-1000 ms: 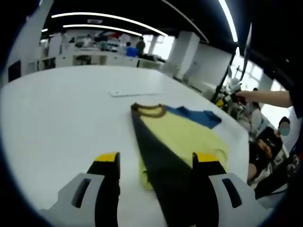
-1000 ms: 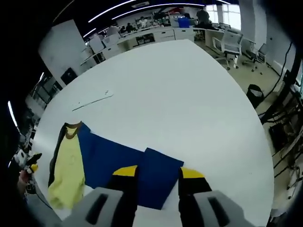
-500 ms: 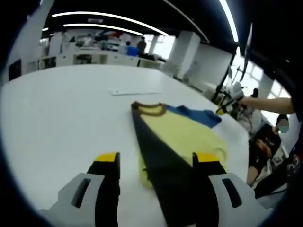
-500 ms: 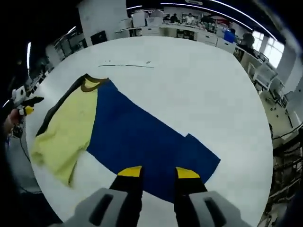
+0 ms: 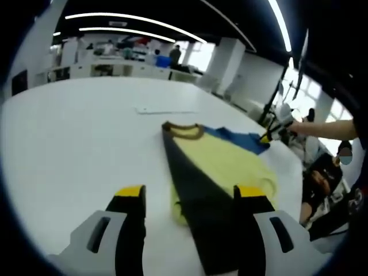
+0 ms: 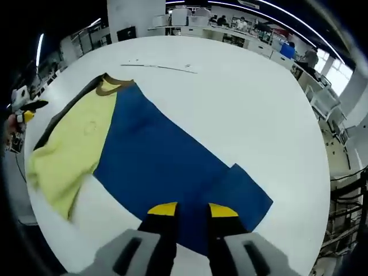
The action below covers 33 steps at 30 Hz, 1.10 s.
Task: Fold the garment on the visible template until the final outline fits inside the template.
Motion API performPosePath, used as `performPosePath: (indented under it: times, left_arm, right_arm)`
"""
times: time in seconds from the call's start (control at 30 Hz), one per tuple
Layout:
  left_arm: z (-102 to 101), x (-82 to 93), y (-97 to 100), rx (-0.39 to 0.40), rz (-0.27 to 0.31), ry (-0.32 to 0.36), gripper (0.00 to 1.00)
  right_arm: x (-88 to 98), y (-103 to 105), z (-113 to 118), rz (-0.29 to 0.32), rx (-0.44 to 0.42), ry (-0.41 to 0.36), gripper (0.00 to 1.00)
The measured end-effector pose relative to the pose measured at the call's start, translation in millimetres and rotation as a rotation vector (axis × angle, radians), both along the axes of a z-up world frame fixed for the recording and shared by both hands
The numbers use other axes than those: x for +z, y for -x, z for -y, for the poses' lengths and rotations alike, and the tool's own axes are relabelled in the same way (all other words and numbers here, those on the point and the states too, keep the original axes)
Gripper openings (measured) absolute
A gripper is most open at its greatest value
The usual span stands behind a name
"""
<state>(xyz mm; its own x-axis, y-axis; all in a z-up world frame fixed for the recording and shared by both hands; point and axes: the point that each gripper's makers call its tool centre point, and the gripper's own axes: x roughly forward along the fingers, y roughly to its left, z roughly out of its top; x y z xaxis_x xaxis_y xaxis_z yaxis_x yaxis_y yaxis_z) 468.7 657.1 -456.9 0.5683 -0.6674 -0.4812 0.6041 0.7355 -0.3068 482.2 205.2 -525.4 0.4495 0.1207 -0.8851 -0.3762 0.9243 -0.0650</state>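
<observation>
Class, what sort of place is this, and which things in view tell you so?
Probably an open-plan office or lab: long ceiling light strips, rows of desks with people behind, and a big white table holding the garment.

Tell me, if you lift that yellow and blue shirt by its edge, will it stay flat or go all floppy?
Probably floppy. The shirt lies limp and flat on the white table, with a curled edge at its yellow side, so it would likely sag and drape. It looks thin, so probably light. Pushed, it would more likely bunch into wrinkles than slide whole.
</observation>
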Motion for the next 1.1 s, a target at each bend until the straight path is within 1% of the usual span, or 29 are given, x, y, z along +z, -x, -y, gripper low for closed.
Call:
performPosePath:
  times: [0.17,0.23,0.3,0.43,0.47,0.57,0.6,0.73,0.8,0.87,0.97,1.07,1.1]
  left_arm:
    - [-3,-1.6,-0.1,0.002,-0.004,-0.003,0.58]
    - [-3,-1.5,-0.2,0.006,-0.004,-0.002,0.58]
    - [-4,-2.2,-0.1,0.006,-0.005,-0.004,0.58]
    - [-5,-2.4,0.0,0.009,-0.005,-0.004,0.58]
    - [-5,-2.4,0.1,0.010,-0.005,-0.002,0.58]
    - [-3,-3.0,1.3,0.007,-0.004,-0.005,0.58]
    - [-3,-2.8,1.5,0.007,-0.004,-0.003,0.58]
    - [0,-3.1,2.6,0.004,-0.005,-0.001,0.58]
    - [1,-3.3,3.0,0.003,-0.005,0.001,0.57]
    - [2,-3.8,3.4,0.001,-0.008,0.002,0.57]
    - [4,-3.3,3.9,-0.004,-0.008,0.001,0.57]
    - [4,-3.2,4.0,-0.004,-0.010,0.000,0.57]
    - [4,-3.5,4.0,-0.003,-0.010,-0.001,0.57]
  right_arm:
    - [-4.6,-1,2,-0.012,-0.008,0.007,0.10]
    - [-3.4,-1,3,-0.004,-0.010,0.010,0.06]
    - [-0.4,0,4,0.001,-0.019,0.002,0.00]
    - [10.3,0,12,0.036,-0.053,-0.014,0.00]
    - [14.1,1,18,0.045,-0.063,-0.009,0.00]
    - [25.6,4,32,0.085,-0.135,-0.033,0.00]
    - [29.4,7,40,0.095,-0.161,-0.040,0.00]
    - [34.3,20,68,0.107,-0.236,-0.034,0.00]
    - [35.7,26,81,0.122,-0.303,-0.060,0.00]
    - [36.9,31,94,0.137,-0.361,-0.069,0.00]
    - [39.0,39,105,0.153,-0.435,-0.099,0.00]
    - [40.5,50,110,0.160,-0.484,-0.110,0.00]
    - [39.6,54,113,0.161,-0.495,-0.098,0.00]
